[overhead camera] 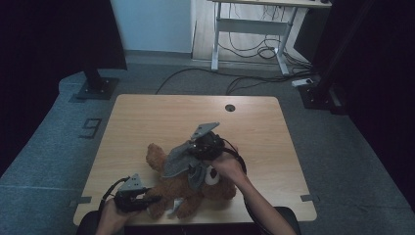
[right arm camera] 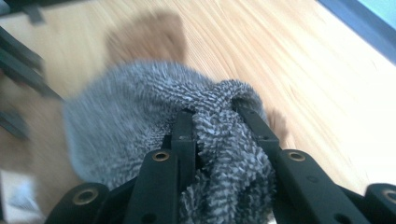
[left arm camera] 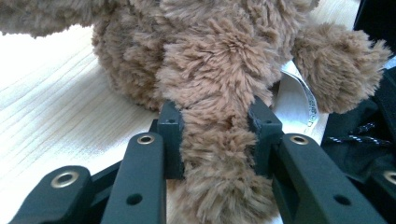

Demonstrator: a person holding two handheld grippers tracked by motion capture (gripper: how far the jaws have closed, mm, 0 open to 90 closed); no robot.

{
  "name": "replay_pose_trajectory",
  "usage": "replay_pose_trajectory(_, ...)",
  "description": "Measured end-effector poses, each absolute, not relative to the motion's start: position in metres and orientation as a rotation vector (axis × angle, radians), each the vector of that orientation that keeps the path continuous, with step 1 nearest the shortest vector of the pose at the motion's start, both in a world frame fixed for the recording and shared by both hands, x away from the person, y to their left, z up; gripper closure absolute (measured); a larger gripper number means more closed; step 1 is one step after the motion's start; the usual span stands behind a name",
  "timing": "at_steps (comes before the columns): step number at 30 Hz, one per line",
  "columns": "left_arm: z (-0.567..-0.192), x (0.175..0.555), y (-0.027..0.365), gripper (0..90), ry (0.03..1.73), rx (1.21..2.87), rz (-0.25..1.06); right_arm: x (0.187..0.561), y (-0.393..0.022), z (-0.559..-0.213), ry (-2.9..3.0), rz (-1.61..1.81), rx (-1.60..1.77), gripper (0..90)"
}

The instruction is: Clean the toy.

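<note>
Brown plush bear [overhead camera: 188,188] (leg) clenched by left gripper [overhead camera: 147,199]; right gripper [overhead camera: 198,147] grasping grey cloth [overhead camera: 178,159].

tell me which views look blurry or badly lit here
High view: dim, room edges nearly black, teddy bear murky. Left gripper view: sharp on the fur, table washed out by glare. Right gripper view: grey cloth and background motion-smeared, jaws crisp.

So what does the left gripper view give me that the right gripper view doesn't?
Left gripper view alone: the left gripper shut on a brown teddy bear limb, and a white sewn-in label behind it. Right gripper view alone: the right gripper shut on a bunched fold of grey knitted cloth, blurred. Both: brown plush and the light wooden table.
</note>
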State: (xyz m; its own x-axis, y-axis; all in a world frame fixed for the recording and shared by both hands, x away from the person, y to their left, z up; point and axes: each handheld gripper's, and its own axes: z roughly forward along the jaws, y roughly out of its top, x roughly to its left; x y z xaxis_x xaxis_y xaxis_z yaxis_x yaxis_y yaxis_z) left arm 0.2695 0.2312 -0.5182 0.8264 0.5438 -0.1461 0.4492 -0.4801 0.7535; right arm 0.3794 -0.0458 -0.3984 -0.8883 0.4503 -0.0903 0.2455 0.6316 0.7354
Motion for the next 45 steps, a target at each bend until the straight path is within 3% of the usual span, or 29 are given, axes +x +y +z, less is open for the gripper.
replay_pose_trajectory(11, -0.518, 0.269, 0.230, 63.3, 0.714, 2.162, 0.160, 0.389, 0.032, -0.390, 2.604, 1.203, 0.459, 69.9)
replay_pose_trajectory(19, -0.518, 0.268, 0.230, 63.1, 0.710, 2.168, 0.175, 0.403, 0.058, -0.422, 2.685, 1.169, 0.498, 69.9)
replay_pose_trajectory(36, -0.518, 0.268, 0.231, 62.1, 0.721, 2.166, 0.173, 0.370, -0.009, -0.425, 2.688, 1.111, 0.487, 69.3)
replay_pose_trajectory(45, -0.516, 0.266, 0.232, 51.1, 0.718, 2.158, 0.195, 0.357, -0.053, -0.435, 2.669, 1.120, 0.581, 68.8)
